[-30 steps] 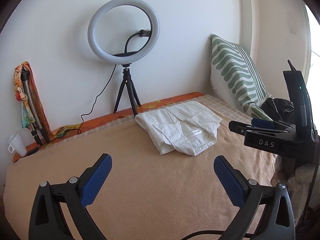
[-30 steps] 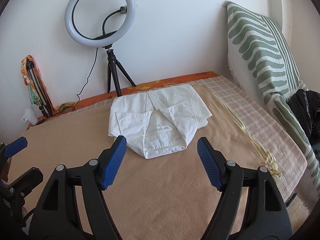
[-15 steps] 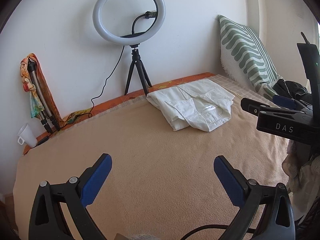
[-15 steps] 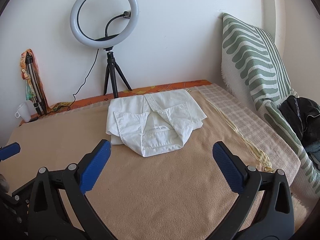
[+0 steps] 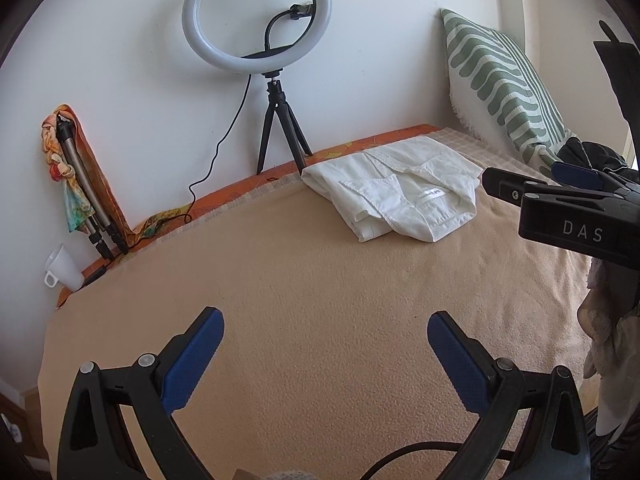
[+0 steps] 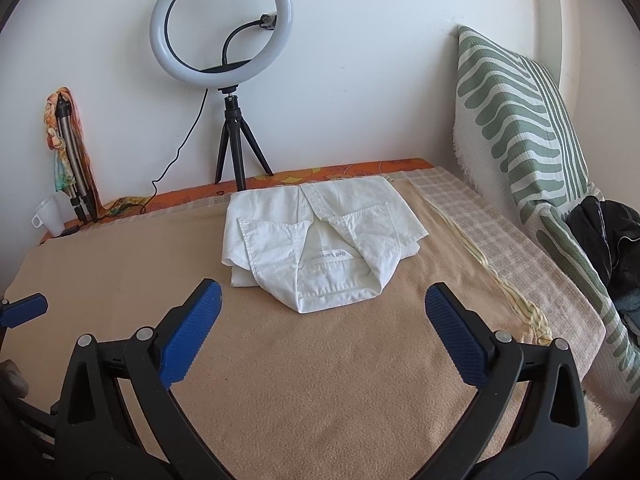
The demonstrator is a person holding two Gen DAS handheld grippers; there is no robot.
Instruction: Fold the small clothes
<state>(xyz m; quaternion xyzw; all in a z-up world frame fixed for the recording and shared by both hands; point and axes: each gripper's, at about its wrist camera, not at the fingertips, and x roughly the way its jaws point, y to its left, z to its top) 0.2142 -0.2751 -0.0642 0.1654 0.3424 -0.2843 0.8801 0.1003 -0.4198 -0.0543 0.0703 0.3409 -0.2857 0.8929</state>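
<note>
The white cotton shirt (image 6: 320, 240) lies folded into a compact bundle on the tan fleece blanket (image 6: 320, 380) covering the bed, near the wall. Both the left tongs (image 5: 325, 354) and the right tongs (image 6: 322, 330) gape wide, holding nothing. This garment looks finished; more clothes may remain.

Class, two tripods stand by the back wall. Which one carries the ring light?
The black tripod standing open behind the white shirt carries the ring light. The other tripod leans folded against the wall, draped with a colourful scarf.
</note>
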